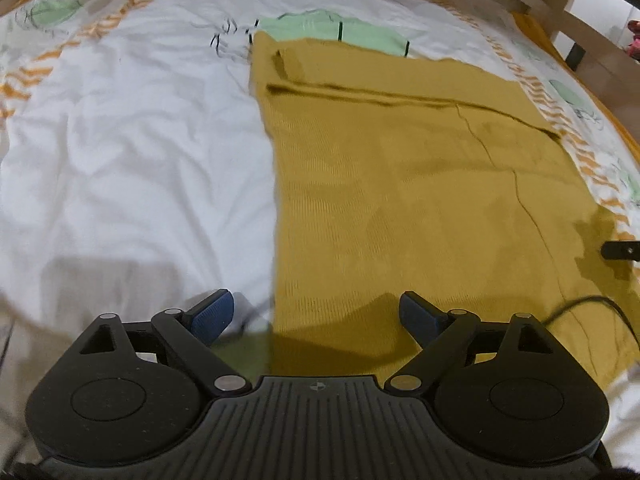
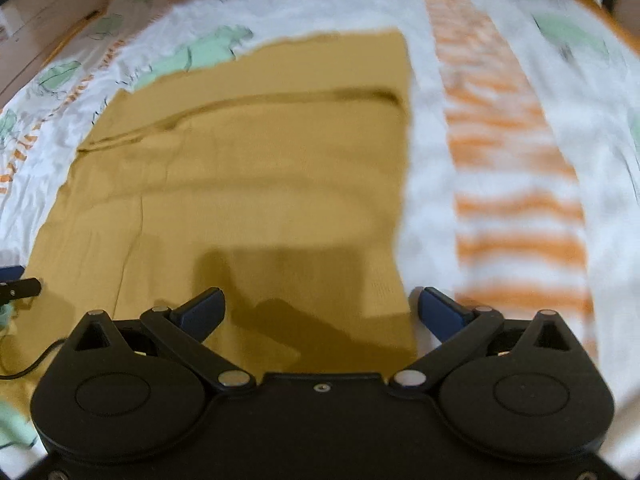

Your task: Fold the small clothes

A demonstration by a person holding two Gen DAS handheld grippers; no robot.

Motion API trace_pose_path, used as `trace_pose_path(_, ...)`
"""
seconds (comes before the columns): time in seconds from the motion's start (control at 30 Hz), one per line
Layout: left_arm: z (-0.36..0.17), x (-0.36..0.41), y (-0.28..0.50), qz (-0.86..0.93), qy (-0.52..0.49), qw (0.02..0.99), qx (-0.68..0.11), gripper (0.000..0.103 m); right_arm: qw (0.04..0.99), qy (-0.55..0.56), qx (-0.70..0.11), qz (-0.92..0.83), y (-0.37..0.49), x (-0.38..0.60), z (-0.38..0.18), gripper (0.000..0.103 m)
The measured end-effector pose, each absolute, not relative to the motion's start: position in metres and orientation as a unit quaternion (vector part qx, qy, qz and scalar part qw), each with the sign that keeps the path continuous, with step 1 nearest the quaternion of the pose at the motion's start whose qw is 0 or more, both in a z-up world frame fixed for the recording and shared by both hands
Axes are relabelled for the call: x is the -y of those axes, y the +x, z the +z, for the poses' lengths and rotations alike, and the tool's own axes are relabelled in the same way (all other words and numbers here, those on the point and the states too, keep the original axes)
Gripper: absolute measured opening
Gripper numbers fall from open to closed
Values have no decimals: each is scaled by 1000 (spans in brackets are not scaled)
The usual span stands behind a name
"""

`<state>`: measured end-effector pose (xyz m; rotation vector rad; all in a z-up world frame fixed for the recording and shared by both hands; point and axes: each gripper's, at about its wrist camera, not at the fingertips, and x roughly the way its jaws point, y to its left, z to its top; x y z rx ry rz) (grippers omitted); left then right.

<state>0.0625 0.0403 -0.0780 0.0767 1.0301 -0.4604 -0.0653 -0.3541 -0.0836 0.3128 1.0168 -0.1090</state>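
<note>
The mustard garment (image 1: 400, 184) lay flat on the bed's printed sheet (image 1: 132, 152), its far part already folded over, probably readied for another fold. The left gripper (image 1: 316, 314) and right gripper (image 2: 320, 312) each hung over a near corner of the garment, jaws spread wide, holding nothing.

Garment (image 1: 400, 184) lay flat on bedsheet (image 1: 132, 152); left gripper (image 1: 316, 314) straddled its 9 o'clock edge, right gripper (image 2: 320, 312) its 3 o'clock edge.

Left hand-held gripper (image 1: 314, 314) and right hand-held gripper (image 2: 318, 312), jaws wide apart.
</note>
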Motion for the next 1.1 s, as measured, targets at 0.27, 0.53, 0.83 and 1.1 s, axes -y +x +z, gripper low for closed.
trace_pose_path(0.27,-79,-58,31,-231,3,827,-513,90,825,233,-512,-50,-107,368,-88,103)
trace_pose_path(0.53,-73,-56,8,-270,7,816,-511,89,794,276,-542,-24,-122,368,-87,102)
trace_pose_path(0.83,-74,-52,-4,-292,11,815,-500,89,798,276,-535,-15,-120,365,-91,102)
trace_pose_path(1.1,-81,-46,-2,-285,25,817,-500,90,789,330,-518,-19,-126,384,-99,103)
